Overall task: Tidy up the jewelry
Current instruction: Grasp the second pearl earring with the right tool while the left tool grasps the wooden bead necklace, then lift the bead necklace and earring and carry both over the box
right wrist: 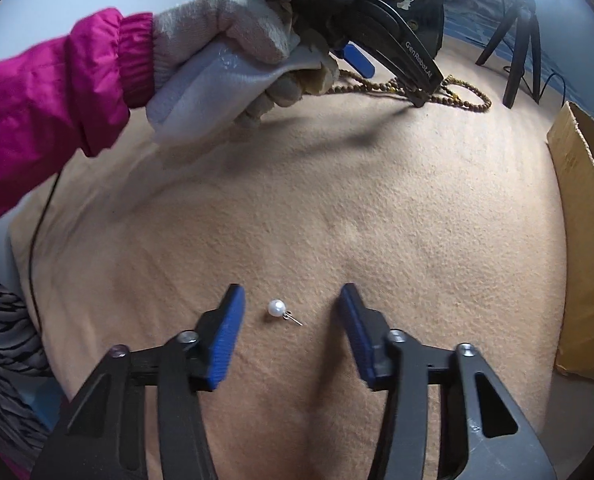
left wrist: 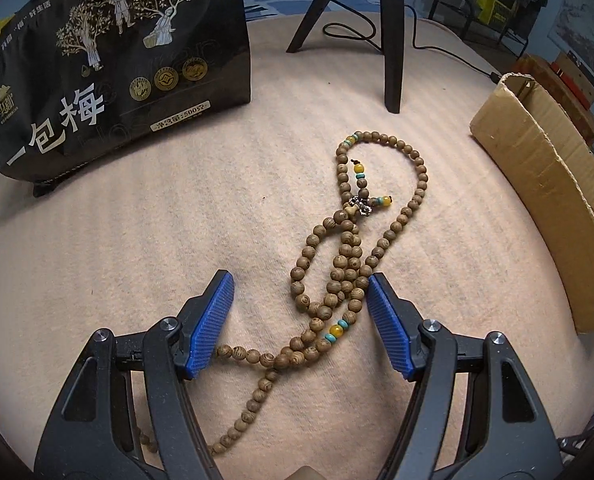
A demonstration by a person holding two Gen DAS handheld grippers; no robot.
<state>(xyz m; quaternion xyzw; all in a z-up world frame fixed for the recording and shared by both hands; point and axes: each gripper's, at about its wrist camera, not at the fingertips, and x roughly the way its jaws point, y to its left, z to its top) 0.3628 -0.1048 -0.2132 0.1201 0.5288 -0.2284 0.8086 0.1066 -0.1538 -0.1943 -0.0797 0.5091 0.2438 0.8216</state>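
Two pickups are lining up at once on the beige cloth (right wrist: 377,200). The left gripper (left wrist: 299,312) points steeply down with its blue pads spread wide over the wooden bead necklace (left wrist: 349,264); the bunched middle of the strand lies between the jaws, hard against the pad at 3 o'clock, while a single line of beads runs under the pad at 9 o'clock, so nothing is clamped. The rest of the loop trails away toward 12 o'clock, with the tassel knot and amber beads beyond the fingertips. Over on the other side, the right gripper (right wrist: 291,308) straddles a small pearl earring (right wrist: 277,307), the pearl sitting just left of centre and its post pointing toward 4 o'clock; the jaws stand apart, clear of it on both sides. From the right wrist view the gloved left hand (right wrist: 233,60) hangs at 11 o'clock over the necklace. A cardboard box (left wrist: 545,184) sits at 3 o'clock, probably the destination, and a black printed bag (left wrist: 109,60) stands at 10 o'clock. The step in hand looks like the grasp itself. Next calls for careful closing: the left needs the bunch centred, the right must pinch the pearl without rolling it.
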